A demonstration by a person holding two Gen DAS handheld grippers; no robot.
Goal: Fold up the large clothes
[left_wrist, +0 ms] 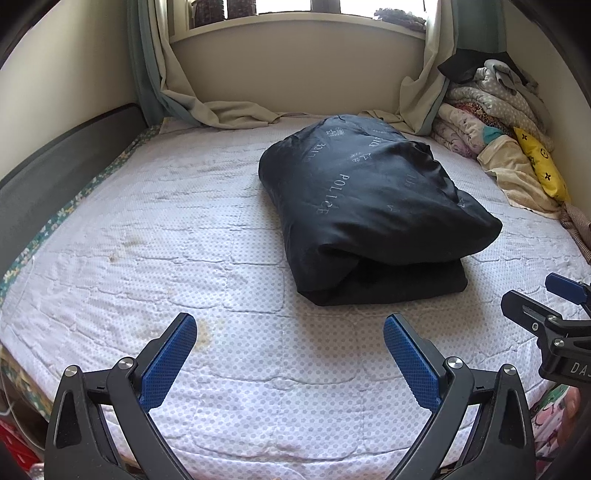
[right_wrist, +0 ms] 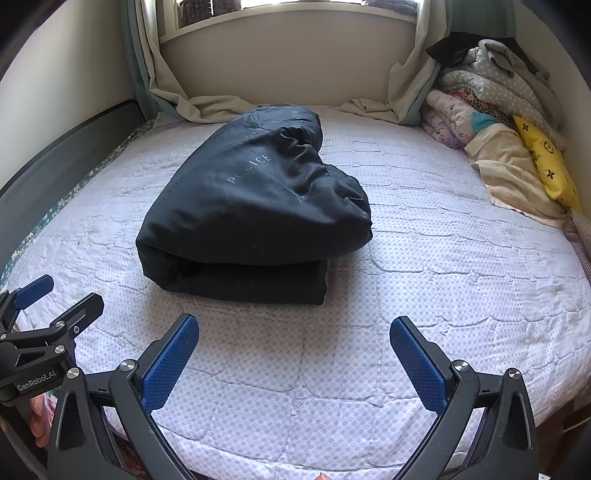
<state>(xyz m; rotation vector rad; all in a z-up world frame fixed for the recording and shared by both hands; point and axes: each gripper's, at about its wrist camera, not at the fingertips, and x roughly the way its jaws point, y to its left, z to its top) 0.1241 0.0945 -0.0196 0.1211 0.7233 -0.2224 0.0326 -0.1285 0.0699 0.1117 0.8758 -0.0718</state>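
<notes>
A dark navy garment (left_wrist: 365, 206) printed POLICE lies folded into a thick bundle mid-bed on the dotted white quilt (left_wrist: 147, 236), with the left gripper (left_wrist: 290, 363) and right gripper (right_wrist: 295, 363) both spread wide and empty, just short of its near edge.

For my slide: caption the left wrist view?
Open left claw hovers before a folded dark garment on the bed.

I'm in a home bedroom: a bed (left_wrist: 184, 258) with a dotted quilted mattress pad fills the room, curtains (left_wrist: 162, 74) hang at the window (left_wrist: 295, 14), and folded blankets (left_wrist: 491, 107) pile in the corner.
</notes>
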